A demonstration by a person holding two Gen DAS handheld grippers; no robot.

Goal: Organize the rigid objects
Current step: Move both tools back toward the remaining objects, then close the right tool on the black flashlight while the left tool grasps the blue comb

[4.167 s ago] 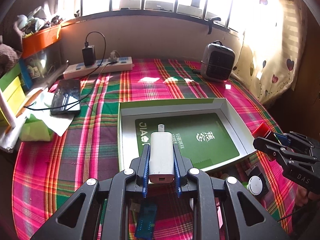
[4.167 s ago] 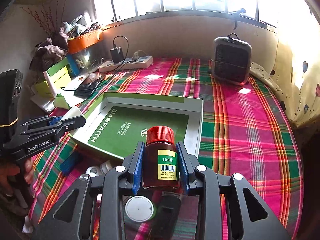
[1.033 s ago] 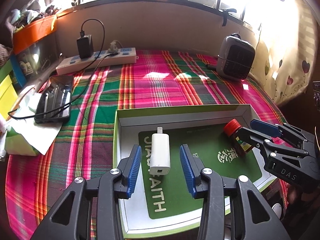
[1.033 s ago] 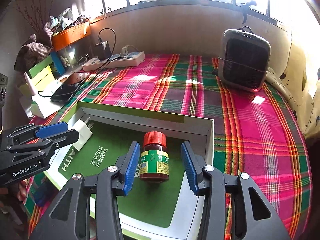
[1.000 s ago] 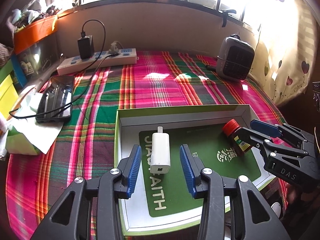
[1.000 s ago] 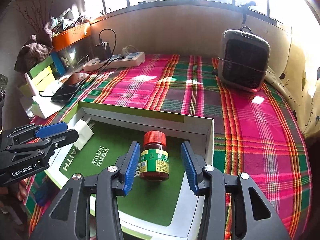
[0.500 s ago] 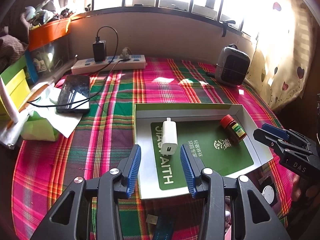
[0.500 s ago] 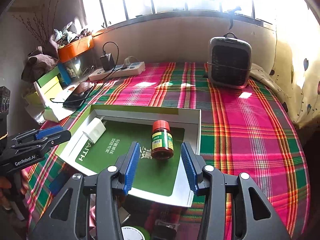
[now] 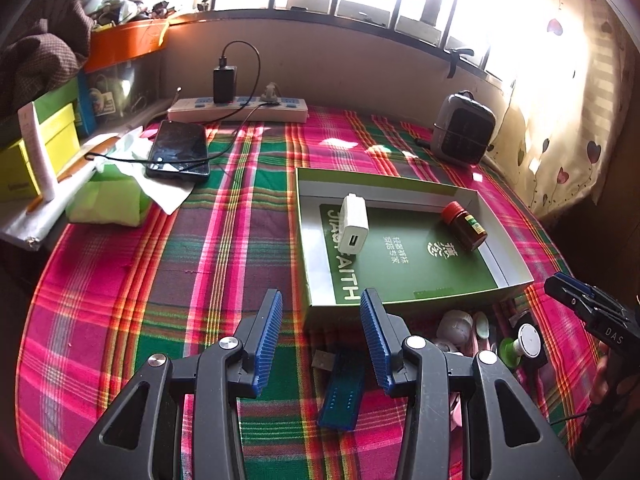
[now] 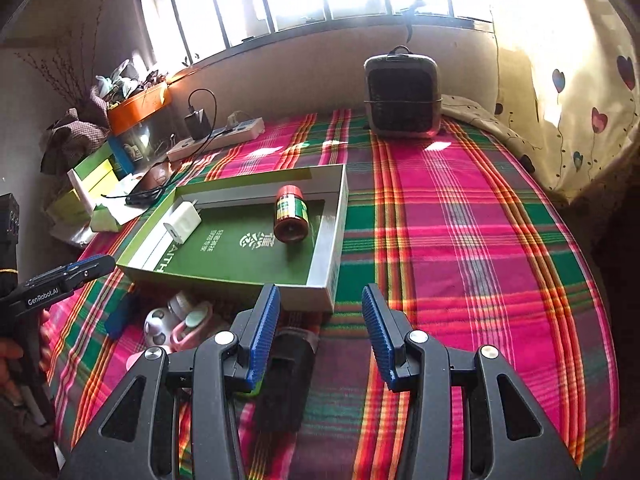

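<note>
A shallow green-lined box (image 9: 506, 280) (image 10: 334, 264) lies on the plaid cloth. Inside it a white charger (image 9: 354, 222) (image 10: 181, 218) rests at the left and a red-capped brown bottle (image 9: 464, 226) (image 10: 291, 218) at the right. My left gripper (image 9: 320, 338) is open and empty, pulled back in front of the box. Just under it lies a blue flat piece (image 9: 340, 394). My right gripper (image 10: 320, 330) is also open and empty, above a black object (image 10: 286, 380). Loose small items (image 9: 460, 330) (image 10: 176, 320) sit before the box.
A phone (image 9: 178, 154) on a cable, a power strip (image 9: 238, 110), tissue pack (image 9: 106, 200) and stacked boxes (image 9: 24, 160) crowd the left side. A small grey heater (image 10: 402, 96) stands at the back. Bare plaid cloth stretches to the right of the box.
Both grippers let go of the charger and the bottle inside the box, then drew back toward the near side. The loose items in front of the box came into view.
</note>
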